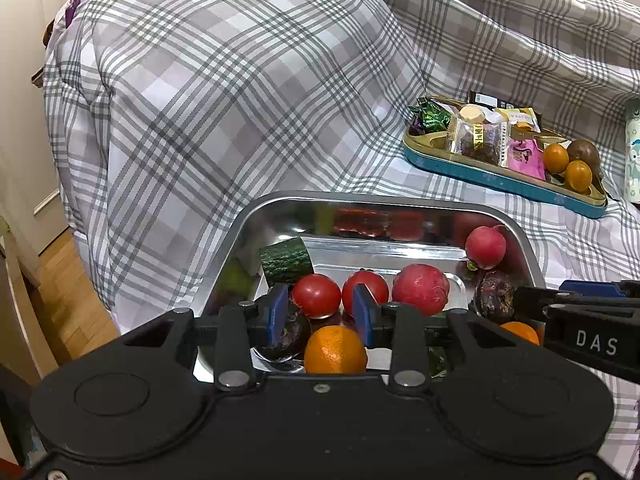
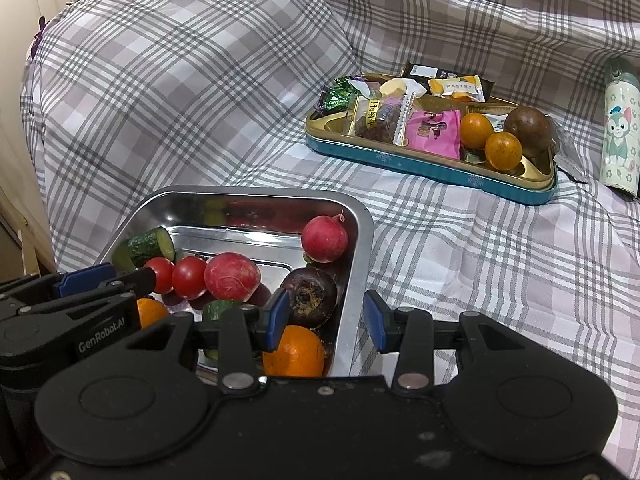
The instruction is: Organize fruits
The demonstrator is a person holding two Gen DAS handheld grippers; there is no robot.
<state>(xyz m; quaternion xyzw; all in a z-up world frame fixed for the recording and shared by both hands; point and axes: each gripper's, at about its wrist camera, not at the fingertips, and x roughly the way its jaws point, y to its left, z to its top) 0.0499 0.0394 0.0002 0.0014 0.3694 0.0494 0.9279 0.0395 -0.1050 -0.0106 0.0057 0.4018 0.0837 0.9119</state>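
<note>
- The left gripper (image 1: 322, 312) hangs over the near end of the steel tray (image 1: 400, 199), its blue pads spread about one fruit wide and pinching nothing.
- Just under and between its fingers sits an orange (image 1: 335, 350); a dark round fruit (image 1: 286, 334) lies by the left pad.
- Straight beyond the tips, two red tomatoes (image 1: 316, 295) sit side by side; a red radish (image 1: 420, 289) is to their right, and a cucumber piece (image 1: 286, 260) lies farther off to the left.
- The right gripper (image 2: 325, 322) is also spread and empty; it straddles the tray's right wall, left pad inside, right pad over the plaid cloth (image 2: 480, 260).
- By that left pad rests a second orange (image 2: 294, 354), with a dark purple fruit (image 2: 310, 296) just beyond it.
- A second radish (image 2: 324, 239) lies at the tray's far right corner.
- Well beyond, ahead and to the right, a teal tin (image 2: 420, 164) holds wrapped snacks (image 2: 434, 132), two small oranges (image 2: 490, 140) and a brown fruit (image 2: 528, 126).
</note>
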